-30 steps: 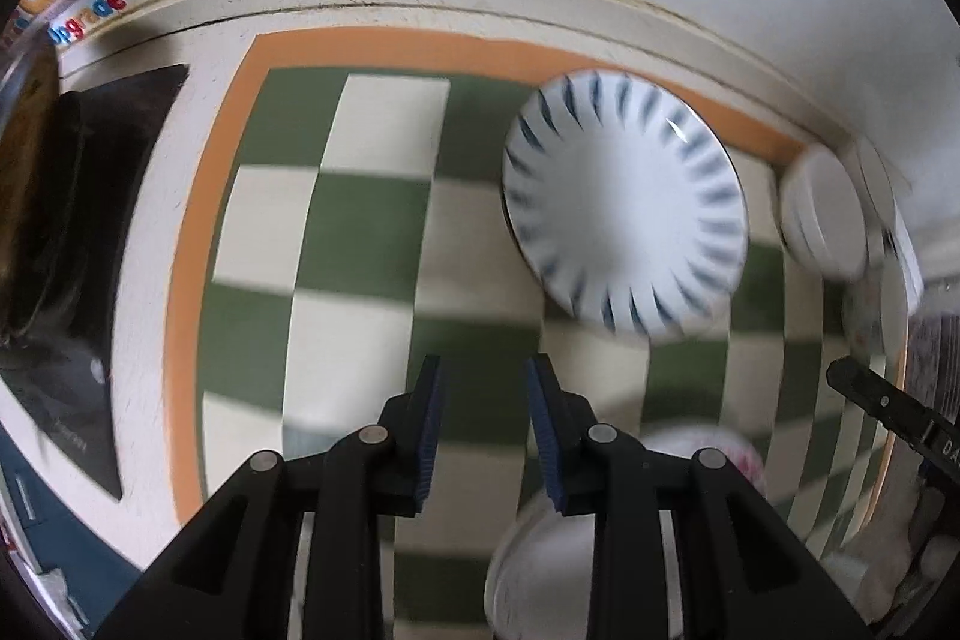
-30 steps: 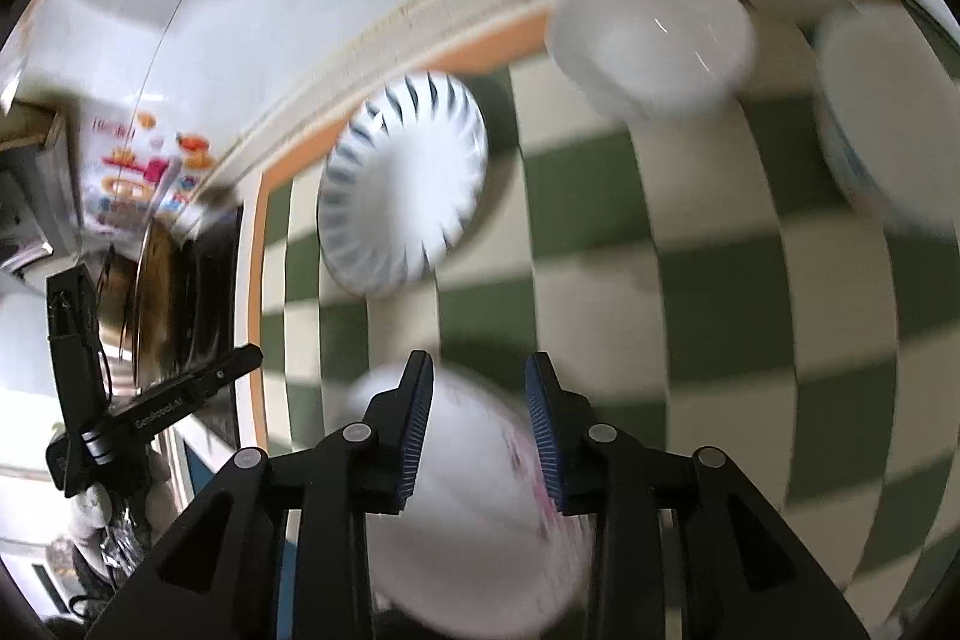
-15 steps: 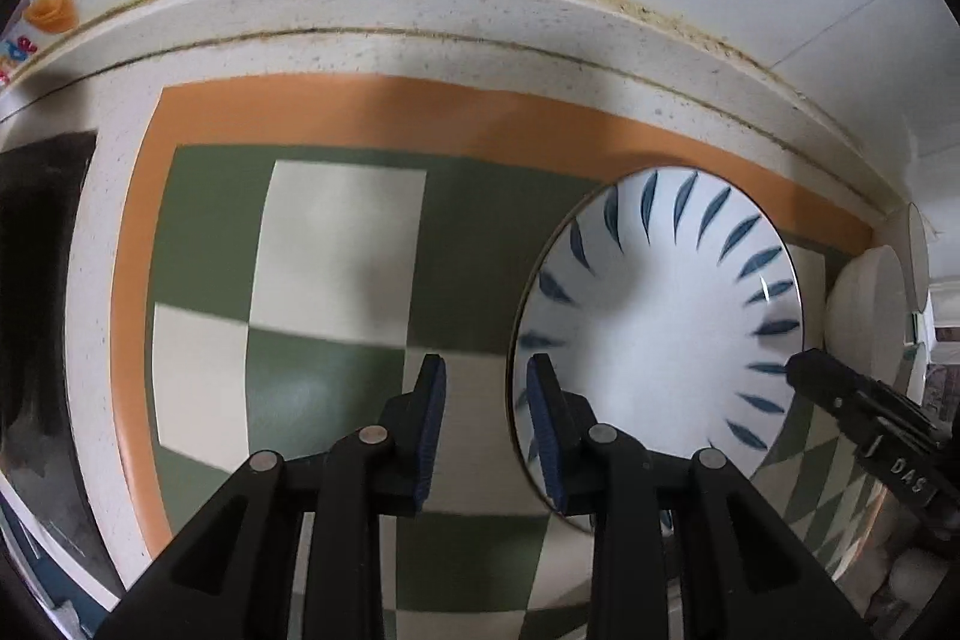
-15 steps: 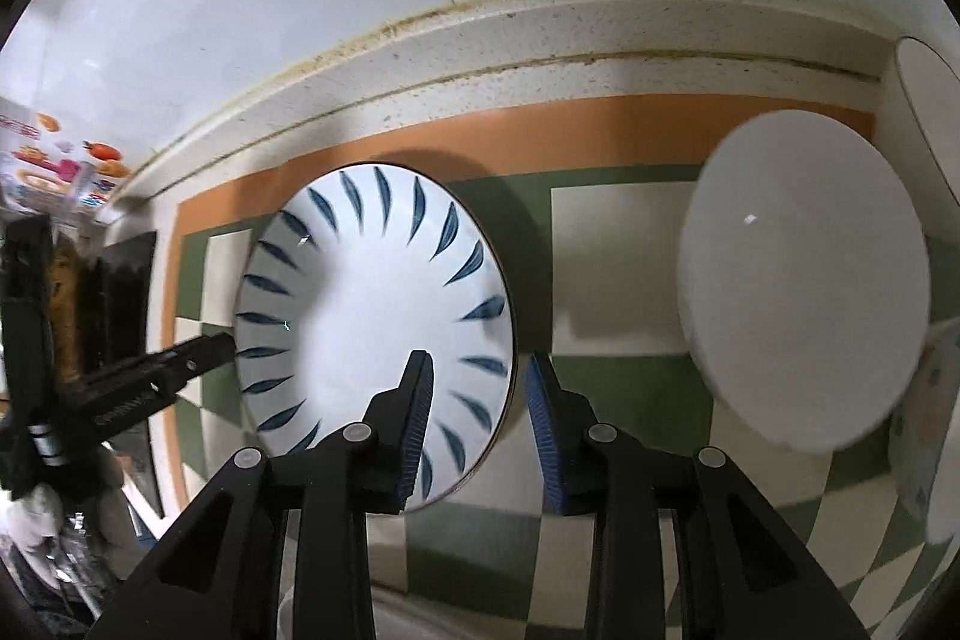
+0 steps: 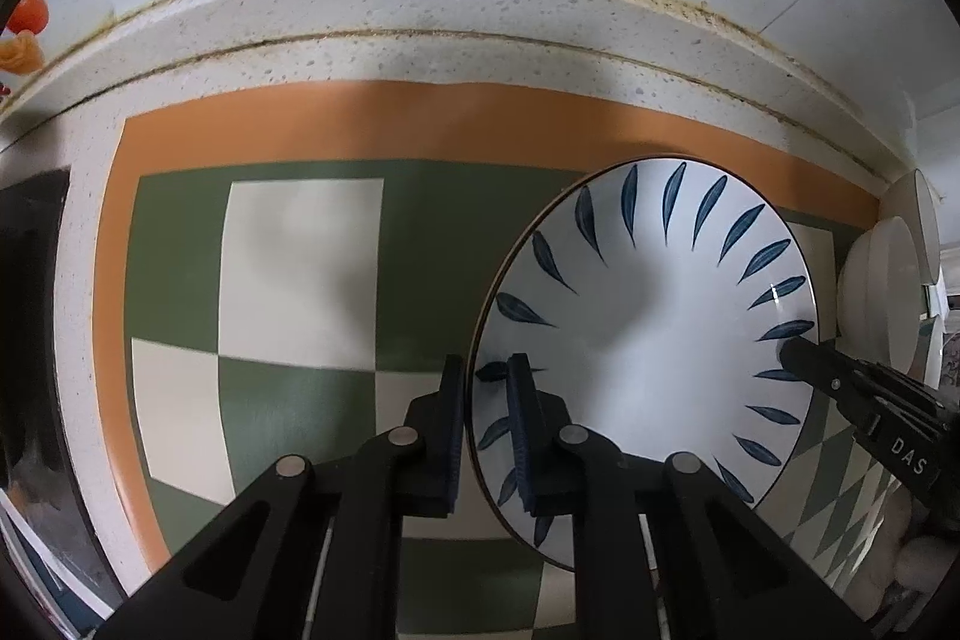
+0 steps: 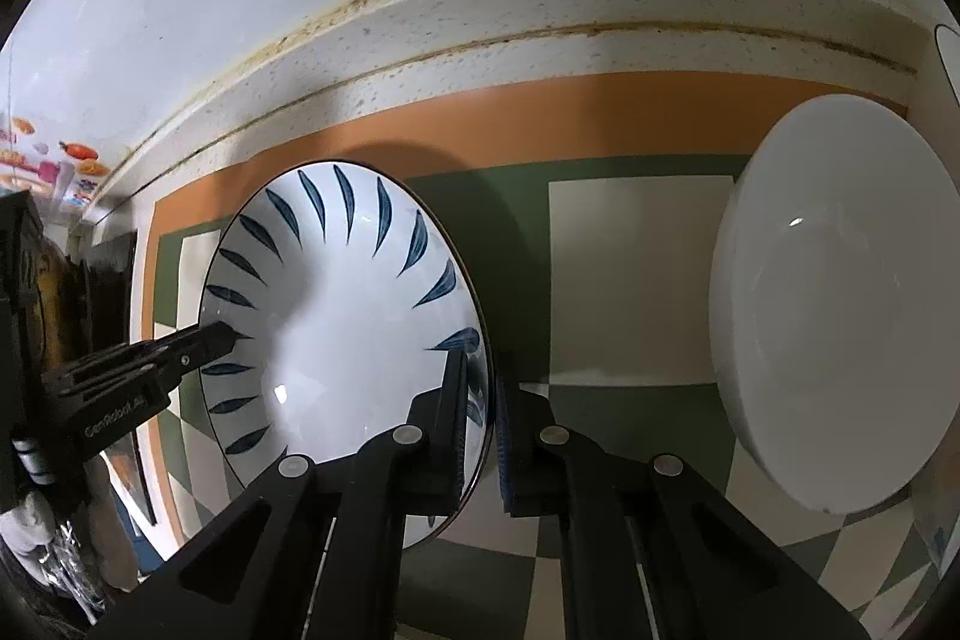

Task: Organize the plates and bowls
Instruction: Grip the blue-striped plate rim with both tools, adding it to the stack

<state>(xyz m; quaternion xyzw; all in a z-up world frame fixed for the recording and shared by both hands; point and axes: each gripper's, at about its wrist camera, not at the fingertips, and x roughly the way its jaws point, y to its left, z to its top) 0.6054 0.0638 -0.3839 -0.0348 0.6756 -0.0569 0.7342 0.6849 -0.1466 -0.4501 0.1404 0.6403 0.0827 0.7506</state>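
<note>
Both hand-held grippers have just closed on opposite rims of the blue-leaf plate [image 5: 648, 340]: the left hand-held gripper [image 5: 486, 424] and right hand-held gripper [image 6: 483, 424]. A white bowl [image 6: 834, 304] sits beside the right one. Uneven lifting could slip the thin rim free, dropping the plate onto the bench [image 5: 300, 250].

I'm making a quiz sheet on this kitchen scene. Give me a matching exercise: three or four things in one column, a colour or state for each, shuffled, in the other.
Things:
1. leaf-pattern plate
2. plain white bowl
3. mat border
4. left claw

Colour or state:
A. orange
B. shut on a plate's rim
C. white with dark blue strokes
D. unmarked, no claw on it

Pairs: 1-C, 2-D, 3-A, 4-B
</note>
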